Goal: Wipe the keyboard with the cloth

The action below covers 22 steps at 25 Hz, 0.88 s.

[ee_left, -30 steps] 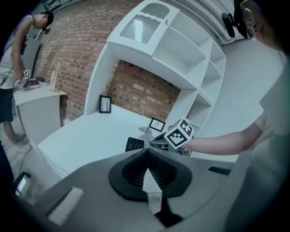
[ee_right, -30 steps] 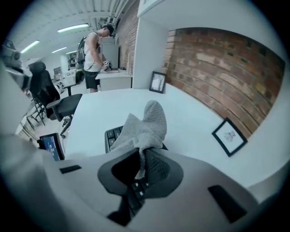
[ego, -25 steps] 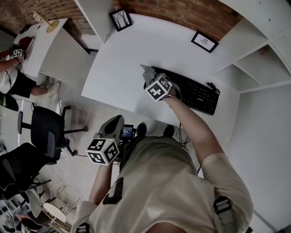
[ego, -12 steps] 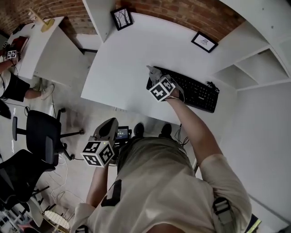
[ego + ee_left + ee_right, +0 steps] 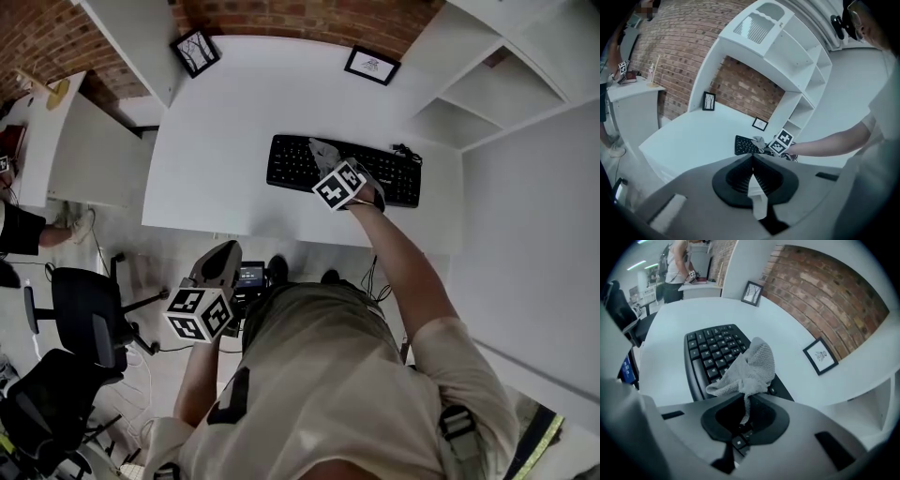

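A black keyboard lies on the white desk. My right gripper is over the keyboard's middle, shut on a grey cloth that drapes onto the keys. In the right gripper view the cloth bunches out of the shut jaws of the right gripper and covers part of the keyboard. My left gripper hangs below the desk's front edge beside the person's body. In its own view, the left gripper has its jaws shut with nothing in them, and the keyboard is far ahead.
Two small picture frames stand at the desk's back by the brick wall. White shelves rise at the right. Office chairs stand on the floor to the left, near a second white desk.
My right gripper has carried the cloth from the keyboard's left end to about its middle. The left gripper has stayed low beside the body.
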Each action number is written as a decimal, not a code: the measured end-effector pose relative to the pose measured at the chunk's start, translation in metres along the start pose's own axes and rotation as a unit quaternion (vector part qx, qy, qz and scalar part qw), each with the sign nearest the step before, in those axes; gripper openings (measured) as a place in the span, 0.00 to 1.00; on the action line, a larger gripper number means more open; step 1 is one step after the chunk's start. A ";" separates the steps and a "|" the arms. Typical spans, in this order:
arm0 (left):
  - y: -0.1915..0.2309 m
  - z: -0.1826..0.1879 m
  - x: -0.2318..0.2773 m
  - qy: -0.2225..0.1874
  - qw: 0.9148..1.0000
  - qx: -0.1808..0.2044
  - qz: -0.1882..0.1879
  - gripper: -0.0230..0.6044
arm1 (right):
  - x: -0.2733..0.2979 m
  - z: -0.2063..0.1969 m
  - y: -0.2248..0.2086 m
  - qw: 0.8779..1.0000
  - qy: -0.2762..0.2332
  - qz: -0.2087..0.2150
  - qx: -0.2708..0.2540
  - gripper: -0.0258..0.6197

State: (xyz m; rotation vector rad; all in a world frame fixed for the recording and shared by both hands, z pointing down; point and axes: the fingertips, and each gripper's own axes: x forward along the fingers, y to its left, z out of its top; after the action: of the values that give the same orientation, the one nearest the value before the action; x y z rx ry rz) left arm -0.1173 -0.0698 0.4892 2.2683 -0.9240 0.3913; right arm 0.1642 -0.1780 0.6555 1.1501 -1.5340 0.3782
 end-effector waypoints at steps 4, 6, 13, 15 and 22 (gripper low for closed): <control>-0.031 -0.001 0.011 -0.003 1.000 0.005 0.002 0.04 | -0.005 -0.030 -0.019 1.000 0.003 -0.001 0.002 0.06; -0.051 -0.004 0.017 -0.003 1.000 0.005 0.002 0.04 | -0.008 -0.048 -0.029 1.000 0.001 0.000 0.007 0.06; -0.102 -0.016 0.037 0.008 1.000 0.025 0.004 0.04 | -0.015 -0.098 -0.057 1.000 -0.012 -0.007 0.014 0.06; -0.114 -0.018 0.041 0.010 0.999 0.030 0.004 0.04 | -0.018 -0.114 -0.068 0.999 -0.014 -0.009 0.028 0.06; -0.147 -0.021 0.056 0.012 0.999 0.048 0.001 0.04 | -0.026 -0.168 -0.100 0.998 -0.005 -0.040 0.044 0.06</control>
State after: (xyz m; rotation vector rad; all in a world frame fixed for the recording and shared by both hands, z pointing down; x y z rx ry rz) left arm 0.0253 -0.0049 0.4651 2.3449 -0.9134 0.4715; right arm 0.3396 -0.0865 0.6529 1.2809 -1.4868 0.3898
